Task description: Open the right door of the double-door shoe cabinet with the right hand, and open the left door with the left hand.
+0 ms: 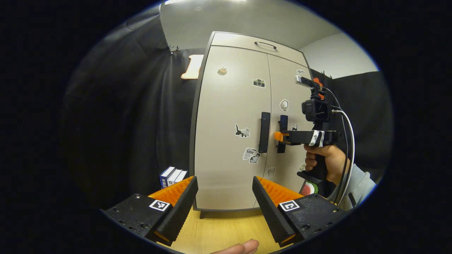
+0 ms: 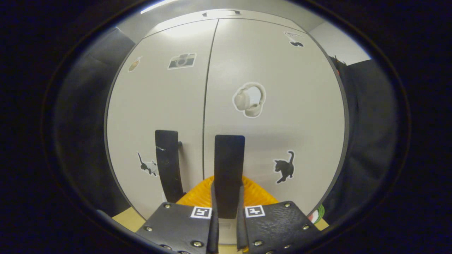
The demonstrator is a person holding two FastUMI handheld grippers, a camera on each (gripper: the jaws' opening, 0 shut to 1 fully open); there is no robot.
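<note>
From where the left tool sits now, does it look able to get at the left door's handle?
Probably yes. The left tool is open and faces the left door's handle, with nothing between them. The right tool, beside it, grips the right door's handle, not the left one.

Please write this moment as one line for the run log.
right claw: shut on black right door handle | left claw: open, away from beige double-door shoe cabinet | both doors: closed

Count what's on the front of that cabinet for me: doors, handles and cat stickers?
Doors: 2, left door and right door, both closed.
Handles: 2, left handle and right handle, the right gripper shut on the latter.
Cat stickers: 2.
Total: 6.
</note>
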